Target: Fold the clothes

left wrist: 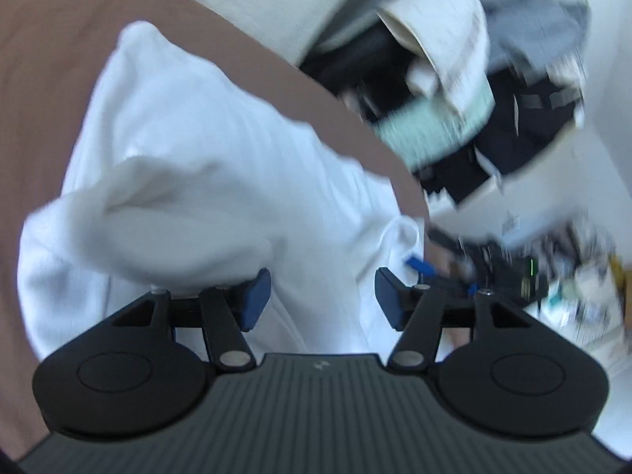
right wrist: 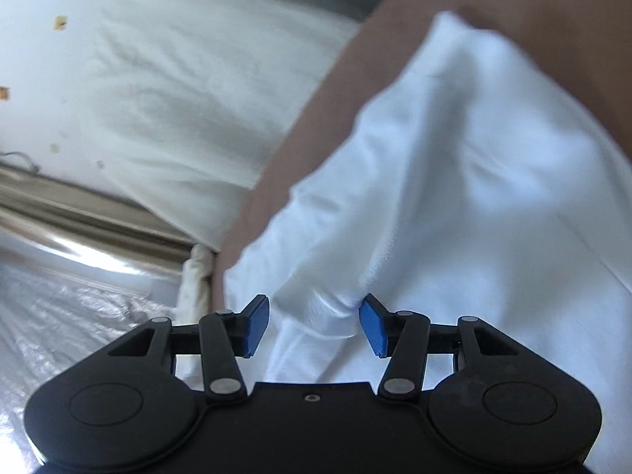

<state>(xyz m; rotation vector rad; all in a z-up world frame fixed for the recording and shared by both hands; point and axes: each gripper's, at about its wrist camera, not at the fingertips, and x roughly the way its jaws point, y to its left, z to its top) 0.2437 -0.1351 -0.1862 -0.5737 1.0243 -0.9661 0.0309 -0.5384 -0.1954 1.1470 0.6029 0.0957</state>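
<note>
White ribbed cotton garment lies loose; both hand-held grippers, left and right, spread, pinching nothing: raised fold may slump unrestrained.

a brown bed surface filled the left of the left wrist view. beyond its far edge lay a pale cream sheet. to the far right, a blurred heap of dark, mint-green and white items sat in a pile. in the right wrist view, a crumpled pale sheet lay far left, with a shiny beige band and wrinkled clear plastic nearer.
</note>
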